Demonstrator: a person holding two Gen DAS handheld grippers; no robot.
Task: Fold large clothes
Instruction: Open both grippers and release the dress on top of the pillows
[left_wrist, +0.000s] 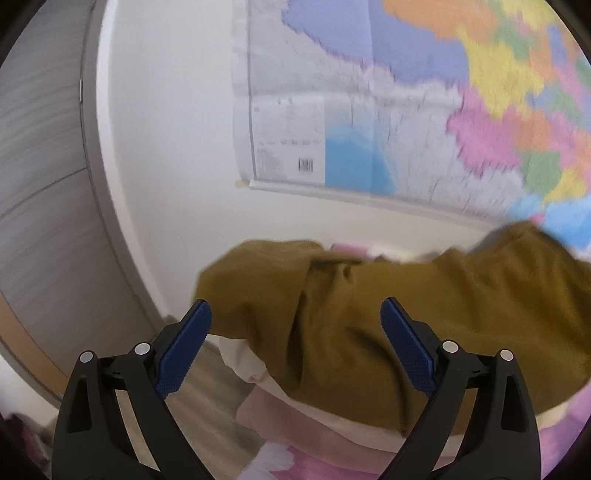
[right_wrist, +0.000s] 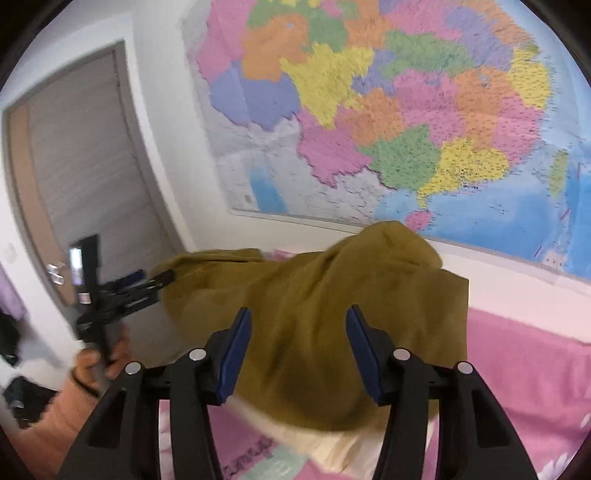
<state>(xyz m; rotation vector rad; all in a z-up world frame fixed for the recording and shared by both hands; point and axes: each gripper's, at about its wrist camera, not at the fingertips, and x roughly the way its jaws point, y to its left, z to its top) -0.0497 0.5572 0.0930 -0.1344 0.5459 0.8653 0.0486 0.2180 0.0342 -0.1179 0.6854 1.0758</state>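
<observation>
Left blue-padded black gripper (left_wrist: 295, 314) and right blue-padded black gripper (right_wrist: 298, 321) both spread wide, gripping nothing. Mustard-olive cloth garment (right_wrist: 314, 332) heaped on pink floral bedspread (right_wrist: 517, 369) below colourful wall map (right_wrist: 388, 110). Probably mid-fold; next, pinching an edge.

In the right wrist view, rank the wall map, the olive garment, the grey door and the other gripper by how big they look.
1. Wall map
2. Olive garment, though nearness to the camera inflates it
3. Grey door, partly cut off at the frame edge
4. Left gripper, clearly smallest
</observation>
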